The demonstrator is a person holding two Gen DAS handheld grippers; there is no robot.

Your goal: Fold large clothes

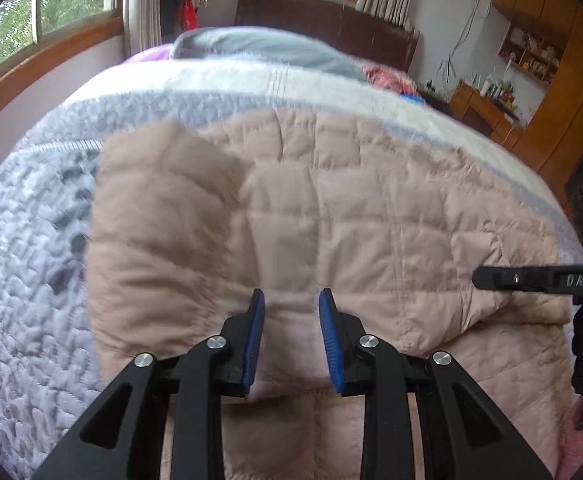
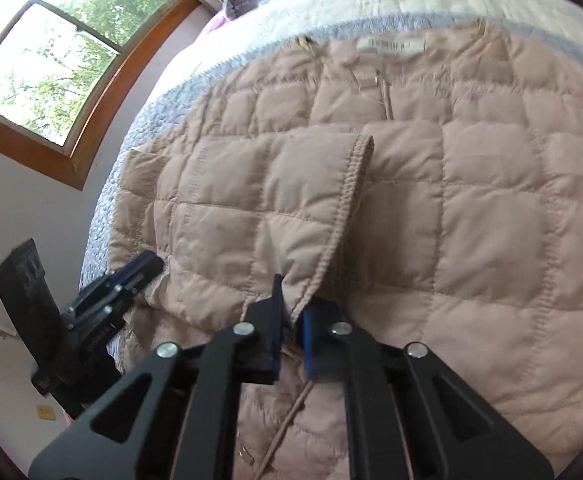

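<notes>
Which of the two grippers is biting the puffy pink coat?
The right gripper. It is shut on the stitched edge of the pink quilted coat. The left gripper hangs above the coat with a gap between its blue pads, holding nothing.

Jacket (image 1: 331,208) hem cut off below, neck label (image 2: 391,45) print too blurred to read

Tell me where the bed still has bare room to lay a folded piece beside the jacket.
Bare quilt lies between the beige jacket and the window-side edge; a white band runs between its collar and the grey pillow. The near edge is crowded by both grippers.
</notes>
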